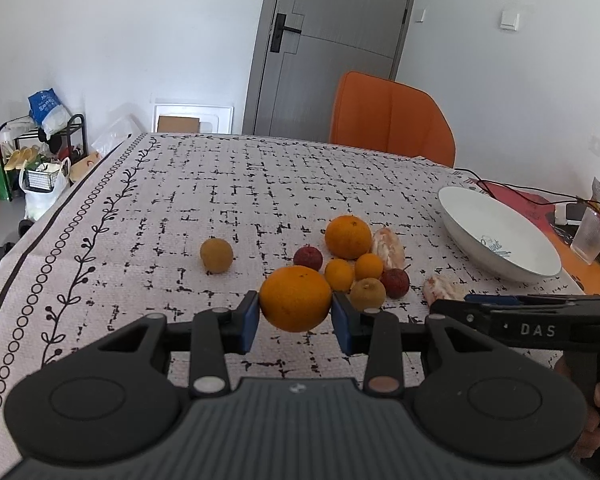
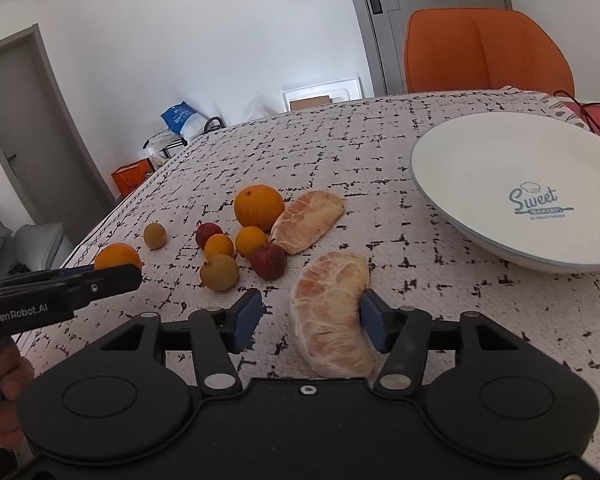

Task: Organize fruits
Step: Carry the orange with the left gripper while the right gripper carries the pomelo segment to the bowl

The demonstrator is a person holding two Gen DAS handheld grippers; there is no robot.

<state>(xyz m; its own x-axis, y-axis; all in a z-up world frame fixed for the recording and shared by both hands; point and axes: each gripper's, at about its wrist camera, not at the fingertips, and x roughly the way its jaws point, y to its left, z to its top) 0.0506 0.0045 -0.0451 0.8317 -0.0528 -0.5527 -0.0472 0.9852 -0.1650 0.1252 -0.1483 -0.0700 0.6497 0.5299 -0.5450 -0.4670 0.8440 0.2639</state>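
My left gripper clamps its fingers on a large orange at the centre of the left view, while my right gripper stands parted around a peeled citrus segment lying on the tabletop, only the right finger touching it. The white plate at upper right holds nothing yet. By my reckoning the sorting has barely begun, with the remaining fruit cluster left of centre waiting.

plate: "sweet", printed in teal
left gripper side: "genrobot.ai"
right gripper side: "das"
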